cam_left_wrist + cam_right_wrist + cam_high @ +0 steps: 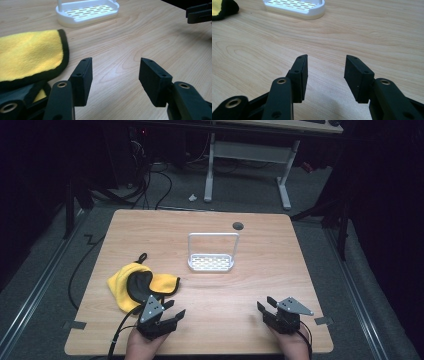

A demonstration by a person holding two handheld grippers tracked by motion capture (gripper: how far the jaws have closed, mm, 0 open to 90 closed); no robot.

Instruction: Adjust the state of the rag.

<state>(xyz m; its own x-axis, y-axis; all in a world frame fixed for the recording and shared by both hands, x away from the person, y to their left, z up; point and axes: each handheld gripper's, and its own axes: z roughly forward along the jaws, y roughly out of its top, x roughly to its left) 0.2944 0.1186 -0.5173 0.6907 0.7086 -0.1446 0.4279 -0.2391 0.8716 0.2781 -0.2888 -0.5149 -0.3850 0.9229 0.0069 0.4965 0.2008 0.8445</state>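
A yellow cloth (120, 282) with black trim lies crumpled at the table's left, and its hem (27, 55) runs just left of my left gripper's jaws. A white slotted rack (211, 262) with a tall wire handle stands mid-table; its base is also in the left gripper view (87, 12) and the right gripper view (297, 7). My left gripper (176, 309) (115, 72) rests near the front edge beside the cloth, open, with bare wood between the jaws. My right gripper (265, 303) (325, 72) sits at the front right, open and holding nothing.
The wooden table (280, 270) has a dark cable hole (238, 225) near its far edge. Cables trail off the front left. A white desk frame (247, 155) stands on the floor beyond. The cloth's black corner (222, 8) sits far left in the right gripper view.
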